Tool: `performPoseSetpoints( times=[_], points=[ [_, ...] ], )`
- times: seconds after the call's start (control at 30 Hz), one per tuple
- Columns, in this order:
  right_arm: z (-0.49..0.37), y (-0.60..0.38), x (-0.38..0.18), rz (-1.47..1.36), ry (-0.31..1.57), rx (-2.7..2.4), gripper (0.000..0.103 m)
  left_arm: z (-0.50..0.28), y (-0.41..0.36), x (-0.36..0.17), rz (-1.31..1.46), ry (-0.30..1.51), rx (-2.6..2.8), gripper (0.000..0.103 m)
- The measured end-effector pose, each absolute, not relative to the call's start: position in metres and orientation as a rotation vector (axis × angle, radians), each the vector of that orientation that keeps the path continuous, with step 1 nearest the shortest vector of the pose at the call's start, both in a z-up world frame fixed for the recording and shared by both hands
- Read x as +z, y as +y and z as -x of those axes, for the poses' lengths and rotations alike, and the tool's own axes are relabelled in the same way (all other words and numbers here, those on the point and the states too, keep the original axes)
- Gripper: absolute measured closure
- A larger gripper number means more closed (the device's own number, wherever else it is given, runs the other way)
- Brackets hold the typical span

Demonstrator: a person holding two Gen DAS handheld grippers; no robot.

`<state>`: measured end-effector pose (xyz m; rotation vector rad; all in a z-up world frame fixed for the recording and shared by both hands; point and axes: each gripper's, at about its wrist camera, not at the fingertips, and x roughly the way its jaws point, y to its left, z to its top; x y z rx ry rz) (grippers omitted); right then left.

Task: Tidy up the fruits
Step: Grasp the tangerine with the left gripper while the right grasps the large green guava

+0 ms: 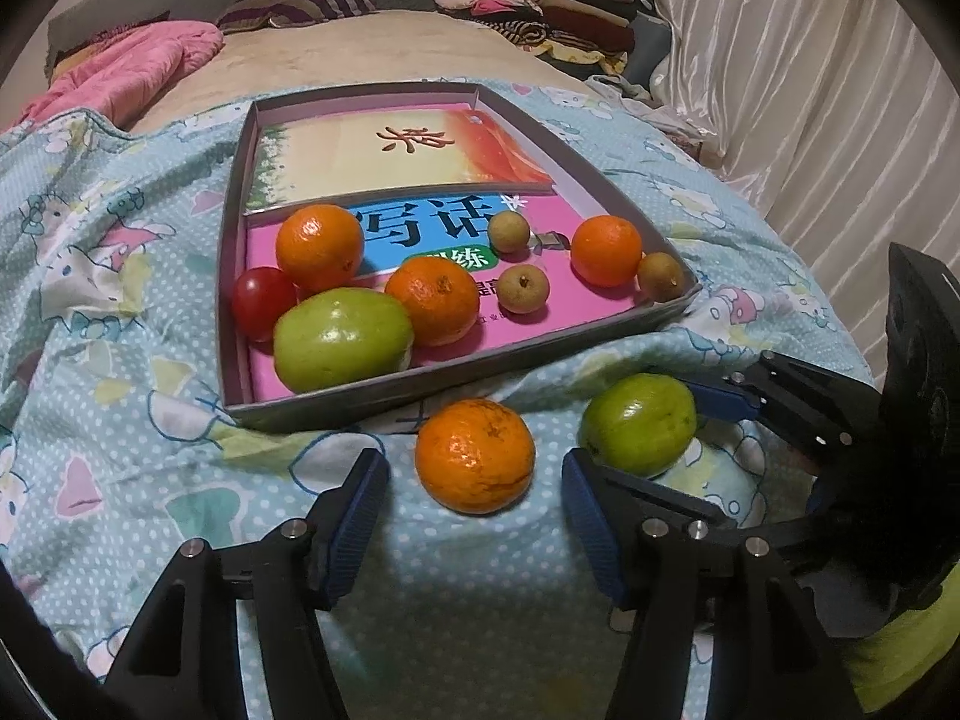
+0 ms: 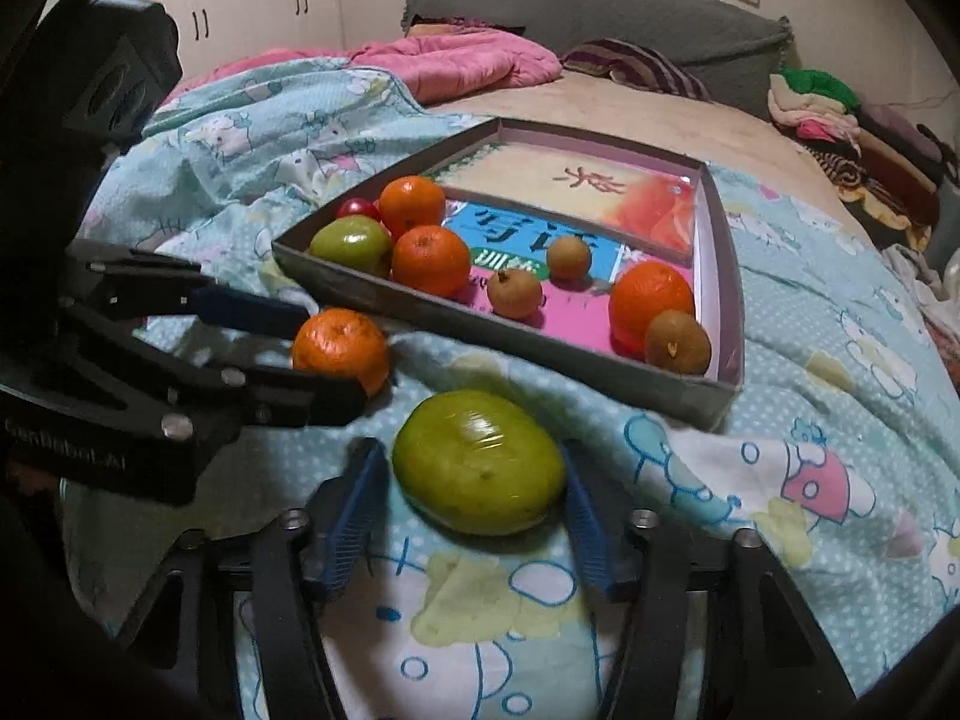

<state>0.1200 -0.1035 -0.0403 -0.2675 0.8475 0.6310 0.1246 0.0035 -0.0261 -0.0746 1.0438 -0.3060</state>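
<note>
An orange mandarin (image 1: 474,455) lies on the blue bedsheet between the open fingers of my left gripper (image 1: 474,489), not squeezed; it also shows in the right wrist view (image 2: 341,349). A green fruit (image 2: 478,461) lies between the open fingers of my right gripper (image 2: 474,495), with small gaps at both sides; it also shows in the left wrist view (image 1: 638,424). The grey box tray (image 1: 384,399) just beyond holds three mandarins, a green fruit (image 1: 342,339), a red tomato (image 1: 262,302) and three small brown longans.
Two books line the tray floor (image 1: 384,162). A pink quilt (image 2: 456,63) and striped pillow (image 2: 636,69) lie further up the bed. Folded clothes (image 1: 540,6) are stacked at the far right, next to a white curtain (image 1: 810,90).
</note>
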Motion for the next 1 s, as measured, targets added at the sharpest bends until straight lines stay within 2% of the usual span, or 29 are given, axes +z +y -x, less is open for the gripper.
performPoseSetpoints(
  times=[0.13,0.2,0.33,0.73,1.0],
  points=[
    [-0.119,-0.107,-0.038,0.250,0.851,0.652,0.048,-0.127,0.004,-0.029,0.092,1.042,-0.312,0.050],
    [-0.116,-0.111,-0.034,0.252,0.840,0.657,0.047,-0.128,0.005,-0.032,0.101,1.042,-0.318,0.057],
    [-0.116,-0.126,-0.023,0.212,0.819,0.634,0.047,-0.131,0.002,-0.035,0.090,1.036,-0.312,0.061],
    [-0.125,-0.159,0.008,0.072,0.755,0.594,0.047,-0.123,0.007,-0.004,0.109,0.976,-0.349,0.061],
    [-0.139,-0.151,0.020,0.068,0.736,0.599,0.047,-0.137,0.044,0.015,0.168,0.926,-0.267,0.061]
  ],
)
